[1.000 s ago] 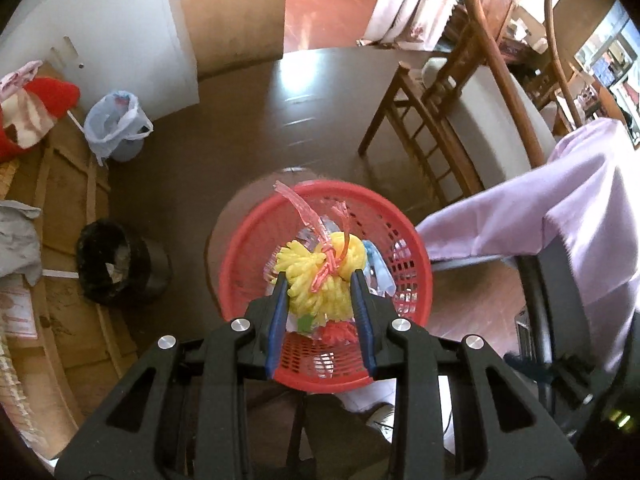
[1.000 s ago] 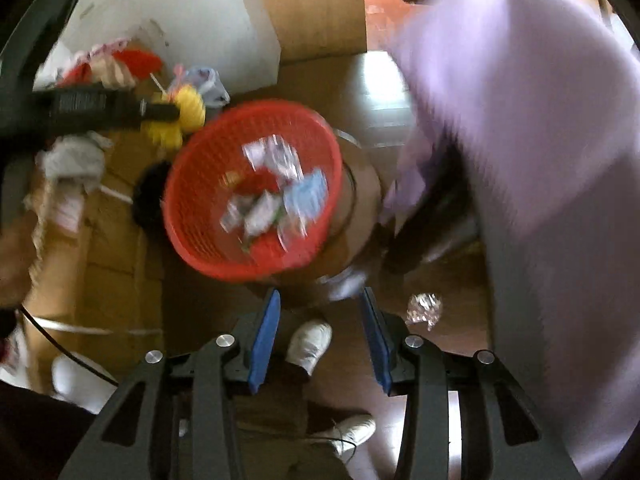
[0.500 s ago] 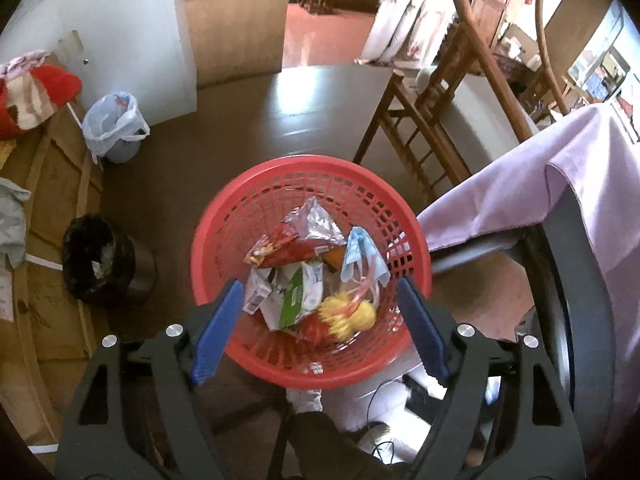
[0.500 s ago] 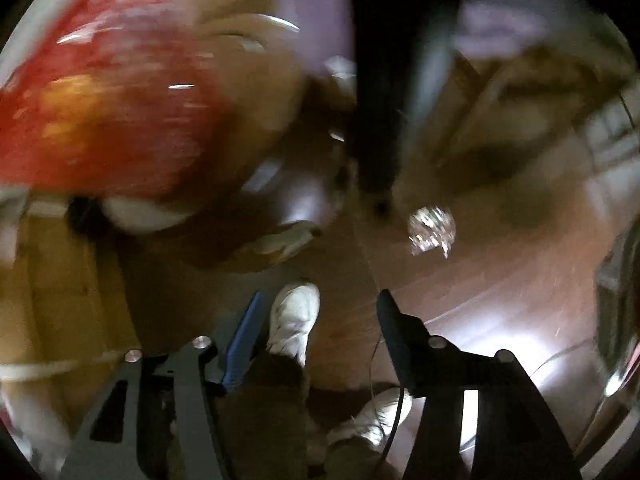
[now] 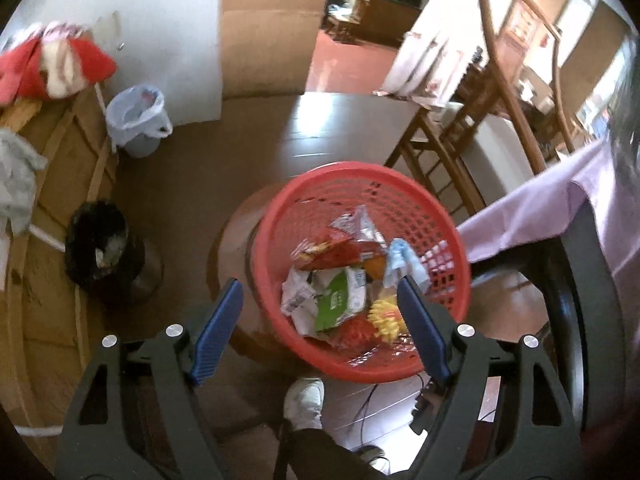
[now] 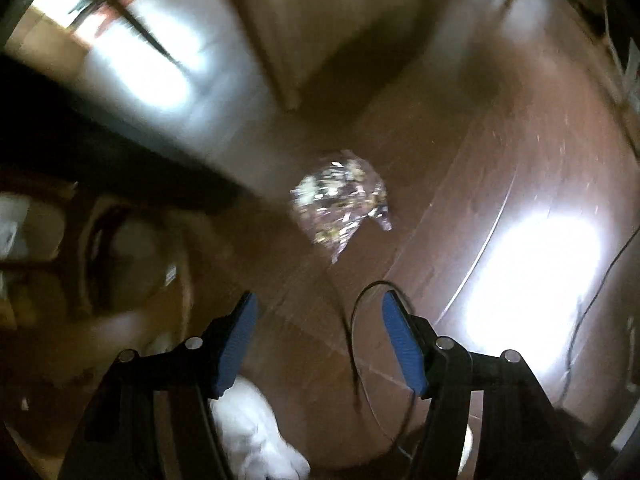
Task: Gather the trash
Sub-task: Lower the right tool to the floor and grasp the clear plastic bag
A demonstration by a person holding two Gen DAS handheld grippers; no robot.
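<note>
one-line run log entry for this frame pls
left gripper: open, empty, above red basket of trash | right gripper: open, empty, pointing down at floor | target: crumpled shiny wrapper on floor, not yet gripped

Left wrist view overlooks the red basket (image 5: 360,184); right faces floor (image 6: 460,160).

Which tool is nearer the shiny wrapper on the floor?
Right. The right tool is open above the shiny wrapper, which lies just ahead. The left tool is open over the red basket.
</note>
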